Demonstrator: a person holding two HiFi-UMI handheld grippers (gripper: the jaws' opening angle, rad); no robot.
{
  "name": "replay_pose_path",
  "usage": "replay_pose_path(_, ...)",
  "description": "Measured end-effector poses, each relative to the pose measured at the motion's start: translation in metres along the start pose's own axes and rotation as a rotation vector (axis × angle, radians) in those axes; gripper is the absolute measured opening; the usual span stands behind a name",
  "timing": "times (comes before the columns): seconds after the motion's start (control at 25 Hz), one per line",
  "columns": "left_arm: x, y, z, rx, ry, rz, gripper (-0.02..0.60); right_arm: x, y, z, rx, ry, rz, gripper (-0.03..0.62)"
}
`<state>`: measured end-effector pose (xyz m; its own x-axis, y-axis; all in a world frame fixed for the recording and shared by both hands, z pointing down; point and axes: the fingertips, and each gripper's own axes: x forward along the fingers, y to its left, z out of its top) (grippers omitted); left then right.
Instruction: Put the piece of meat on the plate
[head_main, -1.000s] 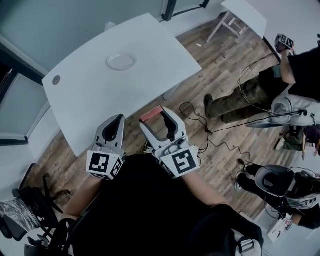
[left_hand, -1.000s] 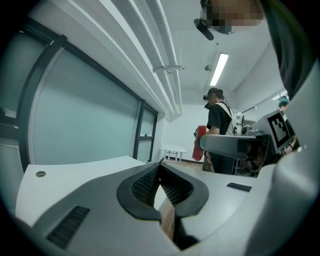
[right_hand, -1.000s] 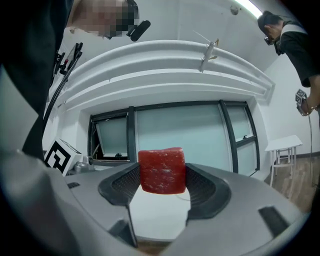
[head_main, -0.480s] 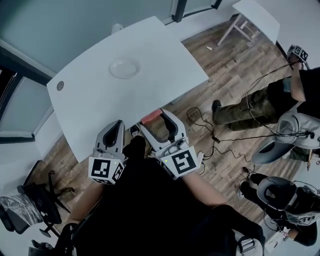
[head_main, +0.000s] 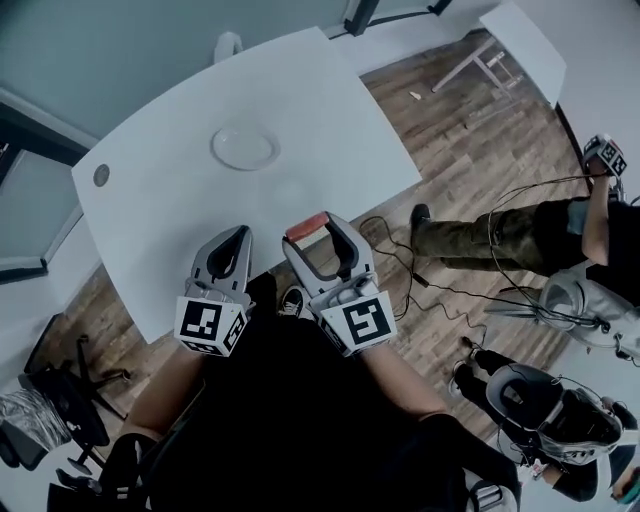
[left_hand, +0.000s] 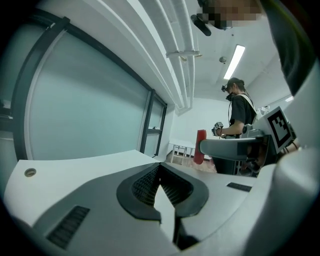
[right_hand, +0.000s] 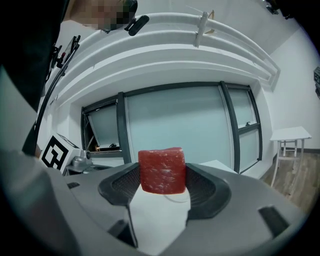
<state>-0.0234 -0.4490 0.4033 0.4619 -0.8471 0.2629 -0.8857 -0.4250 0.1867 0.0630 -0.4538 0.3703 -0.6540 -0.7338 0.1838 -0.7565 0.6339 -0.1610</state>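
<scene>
Right hand-held gripper (head_main: 316, 236) clamps piece of meat (head_main: 306, 227) near counter (head_main: 170, 215) edge. Left hand-held gripper (head_main: 231, 243) closed, empty. Plate (head_main: 243, 148) well apart. Bystander (head_main: 480, 238) partly cut off.

Right gripper (right_hand: 161, 184): jaws closed on the piece of meat (right_hand: 161, 169), a red block with white marbling, held at the jaw tips above the white counter (right_hand: 159, 214). Faint rim of the plate (right_hand: 173, 200) shows just under the meat. Left gripper's marker cube (right_hand: 56, 151) is at the left. Glass partition (right_hand: 175, 127) behind; small white table (right_hand: 290, 135) far right.
</scene>
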Motion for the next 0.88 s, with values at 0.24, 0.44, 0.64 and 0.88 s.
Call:
replay_pose_path(0.24,0.038,0.037,-0.003,-0.036,0.023,0.016,0.003,0.055,-0.019,-0.005,0.004,0.052,0.020,0.281)
replay_pose_path(0.44,0.062,0.060,-0.012,-0.051,0.045,0.021,0.003,0.094,-0.034,-0.024,0.004,0.106,0.023,0.281)
replay_pose_path(0.64,0.097,0.067,-0.019,-0.068,0.083,0.021,0.003,0.123,-0.063,-0.042,0.009,0.166,0.027,0.281)
replay_pose_path(0.88,-0.053,-0.008,-0.121,-0.088,0.019,0.089,0.003,0.000,0.048,-0.133,-0.087,0.175,0.091,0.281)
